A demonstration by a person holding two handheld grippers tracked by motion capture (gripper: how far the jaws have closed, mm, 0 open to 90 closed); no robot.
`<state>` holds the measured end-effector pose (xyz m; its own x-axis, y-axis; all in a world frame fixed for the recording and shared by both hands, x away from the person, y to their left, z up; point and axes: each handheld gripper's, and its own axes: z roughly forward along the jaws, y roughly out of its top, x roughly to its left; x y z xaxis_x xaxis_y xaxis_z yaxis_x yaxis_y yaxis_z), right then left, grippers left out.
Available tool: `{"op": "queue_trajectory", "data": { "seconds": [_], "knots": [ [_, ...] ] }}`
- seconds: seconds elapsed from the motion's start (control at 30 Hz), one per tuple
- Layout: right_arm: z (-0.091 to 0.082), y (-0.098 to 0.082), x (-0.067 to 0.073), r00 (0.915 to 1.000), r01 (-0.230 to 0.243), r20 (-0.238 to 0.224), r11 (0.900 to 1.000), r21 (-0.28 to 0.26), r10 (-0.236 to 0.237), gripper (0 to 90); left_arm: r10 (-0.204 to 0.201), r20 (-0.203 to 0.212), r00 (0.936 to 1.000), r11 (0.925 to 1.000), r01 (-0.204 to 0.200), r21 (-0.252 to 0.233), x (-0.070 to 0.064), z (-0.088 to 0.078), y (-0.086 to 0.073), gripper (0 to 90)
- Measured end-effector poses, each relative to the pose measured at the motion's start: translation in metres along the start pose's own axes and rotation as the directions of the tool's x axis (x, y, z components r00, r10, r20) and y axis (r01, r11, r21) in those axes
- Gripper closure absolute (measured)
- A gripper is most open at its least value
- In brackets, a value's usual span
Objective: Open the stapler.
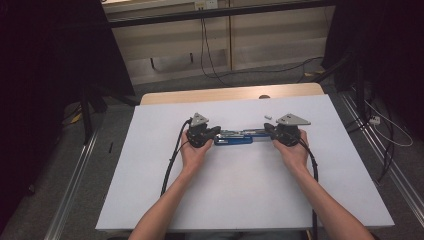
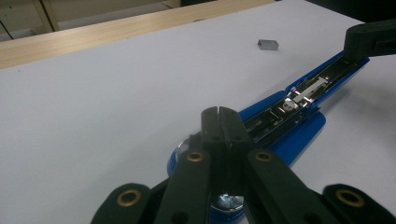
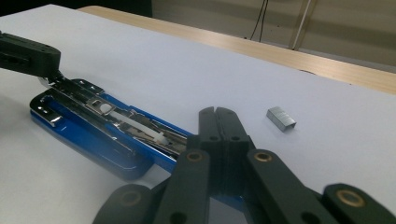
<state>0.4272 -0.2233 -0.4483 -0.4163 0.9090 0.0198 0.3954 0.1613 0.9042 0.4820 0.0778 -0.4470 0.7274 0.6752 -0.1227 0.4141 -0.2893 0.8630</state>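
Observation:
A blue stapler (image 1: 235,137), opened out flat with its metal staple channel facing up, lies across the middle of the white table (image 1: 240,195). My left gripper (image 1: 217,131) is shut, and its tips lie over the stapler's left end (image 2: 299,98). My right gripper (image 1: 267,129) is also shut, its tips over the right end (image 3: 107,126). In the left gripper view the closed jaws (image 2: 218,112) show nothing between them, and the same holds in the right gripper view (image 3: 215,112). A small block of staples (image 1: 268,116) (image 2: 268,44) (image 3: 281,118) lies loose just behind the stapler.
A wooden table edge (image 1: 230,94) runs along the far side of the white surface. Dark stands flank the table, and cables (image 1: 385,125) trail on the floor at the right. Bare white surface stretches between the stapler and the near edge.

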Motion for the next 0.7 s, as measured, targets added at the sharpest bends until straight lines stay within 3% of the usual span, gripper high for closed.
{"op": "queue_trajectory", "data": {
  "seconds": [0.33, 0.53, 0.7],
  "knots": [
    [-0.003, 0.001, -0.001, 0.9998, -0.019, -0.003, 1.000, -0.022, 0.019, 86.2, 0.035, -0.014, 0.9993, 0.9993, -0.036, -0.012, -0.003, -0.002, 0.002, 84.3],
    [-0.005, 0.001, -0.001, 0.9996, -0.026, -0.014, 0.999, -0.023, 0.026, 84.1, 0.032, -0.011, 0.9994, 0.9990, -0.033, -0.031, -0.003, -0.007, 0.005, 81.7],
    [-0.006, 0.001, -0.001, 0.9995, -0.026, -0.021, 0.999, -0.023, 0.025, 81.3, 0.030, -0.006, 0.9995, 0.9987, -0.030, -0.040, -0.001, -0.012, 0.007, 74.1]
  ]
}}
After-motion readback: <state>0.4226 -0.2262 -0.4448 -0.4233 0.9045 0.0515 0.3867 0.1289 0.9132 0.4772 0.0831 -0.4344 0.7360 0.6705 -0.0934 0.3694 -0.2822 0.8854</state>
